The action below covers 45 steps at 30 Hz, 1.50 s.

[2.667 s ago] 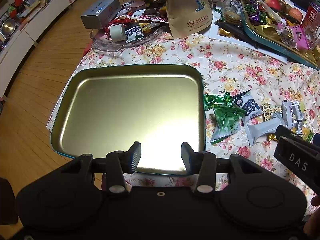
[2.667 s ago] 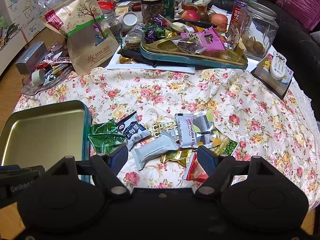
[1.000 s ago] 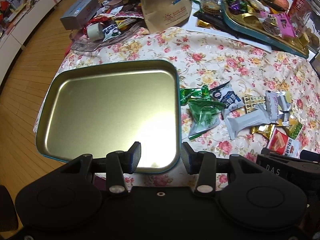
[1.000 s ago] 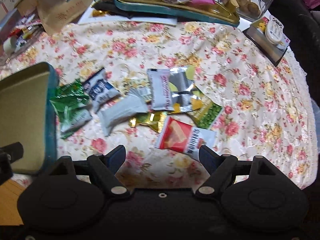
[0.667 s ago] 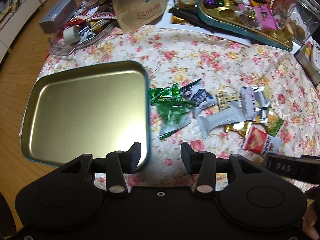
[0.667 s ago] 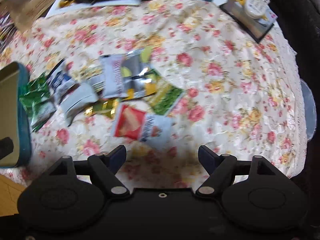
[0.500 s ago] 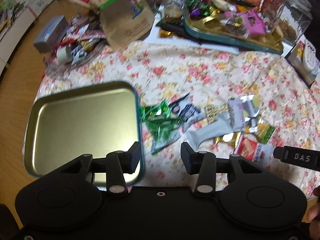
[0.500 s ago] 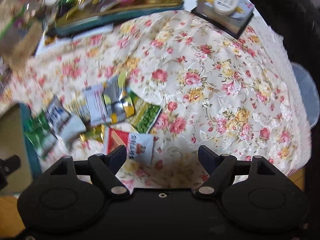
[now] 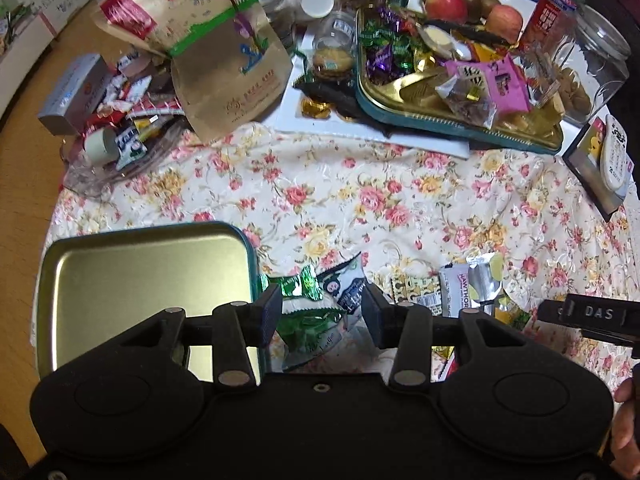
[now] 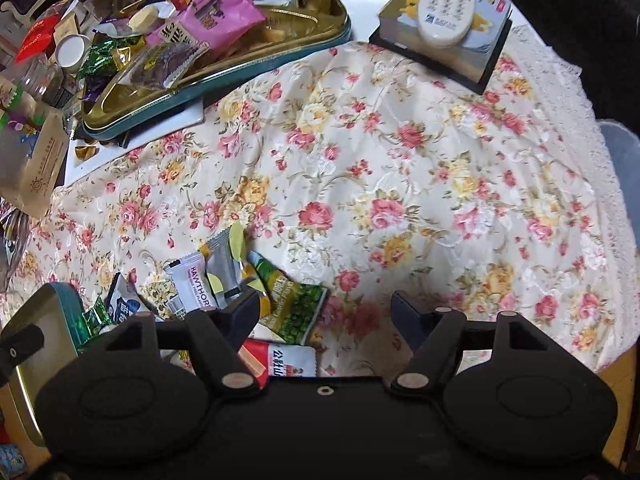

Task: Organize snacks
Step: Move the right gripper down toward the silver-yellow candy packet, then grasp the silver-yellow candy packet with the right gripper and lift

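Two grippers, fingers spread, empty: left gripper (image 9: 320, 312) over green packet (image 9: 310, 326) beside tray (image 9: 140, 280); right gripper (image 10: 326, 316) over tablecloth (image 10: 400, 184).

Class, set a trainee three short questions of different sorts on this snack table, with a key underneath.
1. True or false: the gold metal tray with teal rim holds a snack.
2. Which lies between the open left tool fingers: A) green foil snack packet B) red apple C) white remote control?
3. Fill in: the open right tool hangs over the floral ____.

Key: 1 false; 2 A; 3 tablecloth.
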Tool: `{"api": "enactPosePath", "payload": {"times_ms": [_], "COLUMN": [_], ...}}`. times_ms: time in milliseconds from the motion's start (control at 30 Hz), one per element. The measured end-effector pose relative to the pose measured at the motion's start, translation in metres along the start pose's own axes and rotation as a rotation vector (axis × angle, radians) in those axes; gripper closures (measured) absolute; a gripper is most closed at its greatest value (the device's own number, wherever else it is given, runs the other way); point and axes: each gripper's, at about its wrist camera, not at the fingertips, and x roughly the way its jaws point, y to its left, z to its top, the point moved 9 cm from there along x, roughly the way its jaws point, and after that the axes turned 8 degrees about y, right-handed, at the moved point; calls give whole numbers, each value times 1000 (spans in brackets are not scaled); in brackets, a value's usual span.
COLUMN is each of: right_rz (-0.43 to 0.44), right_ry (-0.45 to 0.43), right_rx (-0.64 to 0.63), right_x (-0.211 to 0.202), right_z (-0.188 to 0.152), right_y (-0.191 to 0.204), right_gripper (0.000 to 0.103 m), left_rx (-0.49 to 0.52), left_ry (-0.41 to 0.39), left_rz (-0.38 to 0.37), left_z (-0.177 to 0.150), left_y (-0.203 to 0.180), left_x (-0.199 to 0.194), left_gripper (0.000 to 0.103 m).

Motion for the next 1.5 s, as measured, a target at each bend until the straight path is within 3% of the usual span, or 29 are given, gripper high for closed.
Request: {"api": "enactPosePath", "payload": {"times_ms": [100,400,633,867,1000,1167,1500], "right_rz": [28,-13,-59,-127,-177,-120,72], "right_ry": [16,-64,-27,-55,-70,-51,-38], "right_rx": [-21,-114,-185,-225,-265,-225,-72], "right_x": [12,24,49,59,62,50,2], "right_z": [0,8,2,0,-1,2,11], "right_y": [14,54,75,90,95,91,74], "right_gripper": [42,48,52,51,62,64,63], "left_rx": [-14,-14,-66,-107,-110,-76,119], "left_ry": [46,72,73,82,92,96,132], "left_rz": [-38,-76,-92,-108,-100,-112,-170], "left_z": [0,-4,-6,-7,-9,-11,-26], "left_y": [-2,-2,17,35,38,30,-20], "left_x": [8,13,12,15,19,21,40], "left_gripper": [52,54,54,54,54,54,54]}}
